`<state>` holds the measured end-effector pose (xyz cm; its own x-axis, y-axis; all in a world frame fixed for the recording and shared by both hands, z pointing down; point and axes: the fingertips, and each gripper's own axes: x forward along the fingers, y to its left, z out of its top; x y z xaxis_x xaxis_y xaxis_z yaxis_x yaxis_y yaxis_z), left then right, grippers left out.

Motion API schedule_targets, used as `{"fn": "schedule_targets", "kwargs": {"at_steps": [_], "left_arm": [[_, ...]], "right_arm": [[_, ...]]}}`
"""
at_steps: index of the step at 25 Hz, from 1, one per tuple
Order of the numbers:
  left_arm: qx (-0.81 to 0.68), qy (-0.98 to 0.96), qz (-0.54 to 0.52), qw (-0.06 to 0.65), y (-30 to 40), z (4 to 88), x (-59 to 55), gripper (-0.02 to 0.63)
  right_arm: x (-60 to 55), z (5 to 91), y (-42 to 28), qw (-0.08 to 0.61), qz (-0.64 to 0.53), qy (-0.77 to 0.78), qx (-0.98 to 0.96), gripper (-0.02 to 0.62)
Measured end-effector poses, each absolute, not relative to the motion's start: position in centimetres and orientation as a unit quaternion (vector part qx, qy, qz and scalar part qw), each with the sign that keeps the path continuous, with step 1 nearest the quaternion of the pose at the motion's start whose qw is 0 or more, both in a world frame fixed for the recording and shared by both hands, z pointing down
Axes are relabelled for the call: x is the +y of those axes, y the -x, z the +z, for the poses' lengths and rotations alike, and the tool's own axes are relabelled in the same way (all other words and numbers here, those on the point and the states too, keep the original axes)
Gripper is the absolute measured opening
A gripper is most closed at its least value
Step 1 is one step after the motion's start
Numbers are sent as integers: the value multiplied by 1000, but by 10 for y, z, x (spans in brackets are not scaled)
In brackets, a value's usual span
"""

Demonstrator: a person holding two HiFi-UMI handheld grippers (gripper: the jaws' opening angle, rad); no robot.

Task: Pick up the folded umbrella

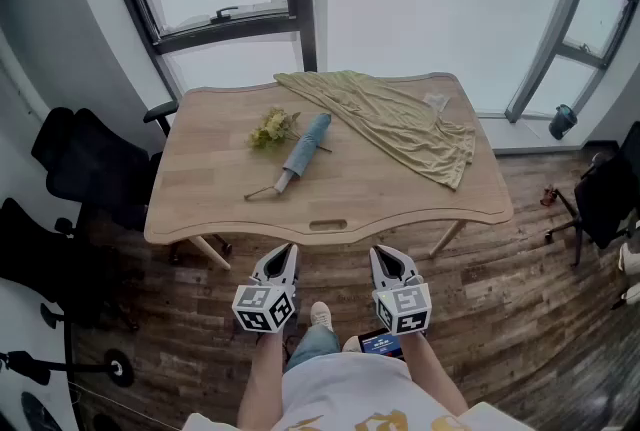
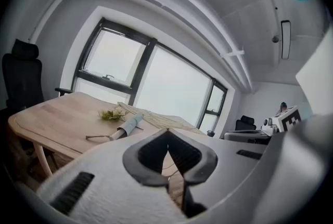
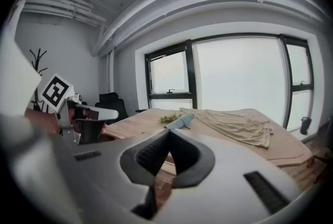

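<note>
Our left gripper [image 1: 283, 257] and right gripper [image 1: 386, 259] sit clenched empty, with the folded umbrella [image 1: 303, 150] lying ahead, handle end slanting back toward the nearer left one.

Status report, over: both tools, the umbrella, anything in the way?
Both shut and empty: left tool, right tool, short of the table. On it, folded umbrella, untouched. Beside it flower sprig and cloth, nothing on top.
</note>
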<state>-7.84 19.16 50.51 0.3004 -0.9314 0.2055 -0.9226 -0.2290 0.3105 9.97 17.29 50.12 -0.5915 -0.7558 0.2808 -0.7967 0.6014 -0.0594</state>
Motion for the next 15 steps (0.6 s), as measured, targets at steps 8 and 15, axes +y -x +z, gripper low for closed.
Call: {"fn": "schedule_targets", "kwargs": {"at_steps": [8,15], "left_arm": [[-595,-785,3,172,64,501,201,20],[-600,-777,-24,190,63,496,208,20]], "right_arm": [[181,498,-109,109,88,-432,-891,11],[183,493,-121,83,112,-441,-887,11]]}}
